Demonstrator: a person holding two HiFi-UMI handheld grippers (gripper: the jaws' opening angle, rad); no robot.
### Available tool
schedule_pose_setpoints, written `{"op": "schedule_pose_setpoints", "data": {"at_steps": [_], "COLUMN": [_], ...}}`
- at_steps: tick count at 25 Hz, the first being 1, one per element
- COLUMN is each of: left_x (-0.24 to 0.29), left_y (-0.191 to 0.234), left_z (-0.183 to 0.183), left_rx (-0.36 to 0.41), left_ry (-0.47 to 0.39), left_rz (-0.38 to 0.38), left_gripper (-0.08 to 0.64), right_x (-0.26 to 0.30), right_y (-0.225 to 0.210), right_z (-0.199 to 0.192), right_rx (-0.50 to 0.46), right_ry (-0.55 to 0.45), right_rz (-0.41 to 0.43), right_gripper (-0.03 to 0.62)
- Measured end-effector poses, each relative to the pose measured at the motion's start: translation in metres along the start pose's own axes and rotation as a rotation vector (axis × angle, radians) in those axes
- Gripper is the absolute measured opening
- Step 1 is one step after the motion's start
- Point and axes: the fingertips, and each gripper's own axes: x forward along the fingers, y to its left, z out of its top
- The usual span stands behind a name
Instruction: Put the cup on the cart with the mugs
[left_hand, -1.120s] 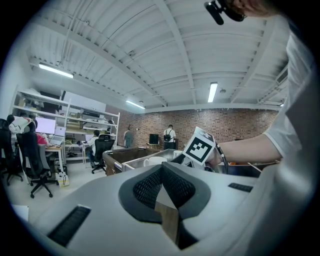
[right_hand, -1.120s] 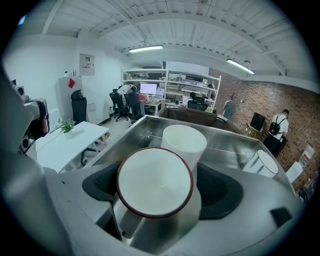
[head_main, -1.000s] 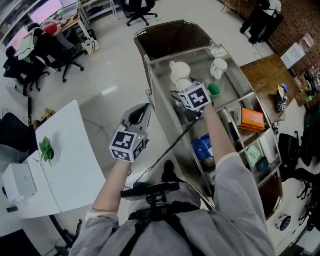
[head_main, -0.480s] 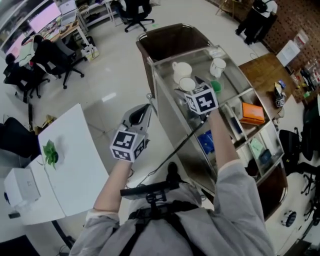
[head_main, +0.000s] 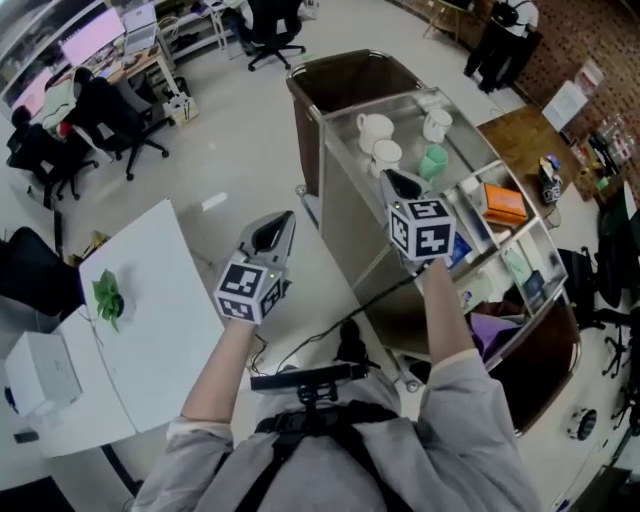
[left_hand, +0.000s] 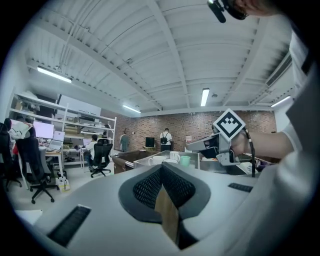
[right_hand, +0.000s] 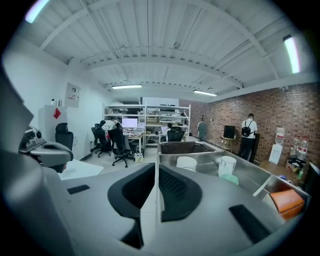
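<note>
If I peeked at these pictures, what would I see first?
Probably the shiny steel cart at right, with white mugs and a green cup on top. Then the left gripper left of it and the right gripper at it, its jaws closing on nothing.

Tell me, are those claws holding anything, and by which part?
Nothing is held. The left gripper is shut and empty; the right gripper is closing with nothing between its jaws.

Pretty typical open office: pale glossy floor (head_main: 240, 120), black office chairs (head_main: 110, 105) parked at desks with monitors (head_main: 88, 24), and a white table (head_main: 150, 330) close by on the left. There's a red brick wall (right_hand: 260, 115) down one side, a white beamed ceiling (right_hand: 160, 45) with strip lights (right_hand: 126, 87), white shelves (right_hand: 150, 117) at the back, and a wooden table (head_main: 520, 130) on the right.
</note>
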Motion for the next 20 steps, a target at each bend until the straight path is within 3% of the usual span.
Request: {"op": "schedule_pose_setpoints", "data": {"at_steps": [2, 9, 15, 20], "left_x": [-0.012, -0.048, -0.077, -0.097], "left_y": [-0.006, -0.020, -0.029, -0.032], "left_z": [-0.007, -0.039, -0.054, -0.065], "left_rx": [-0.005, -0.036, -0.065, -0.095], "left_ry": [0.007, 0.048, 0.055, 0.061], "left_rz": [-0.014, -0.029, -0.009, 0.013], "left_gripper": [0.003, 0.003, 0.003, 0.003], "right_x": [-0.024, -0.093, -0.132, -0.151], "right_y": [0.010, 0.034, 0.053, 0.066], "right_z": [-0.008, -0.053, -0.112, -0.134], "right_rx": [0.034, 0.154, 0.238, 0.254], "right_ry": [-0.020, -0.060, -0.023, -0.006], "right_rz": [-0.003, -0.049, -0.088, -0.102], "right_gripper": [0.011, 0.009, 0.008, 0.006]}}
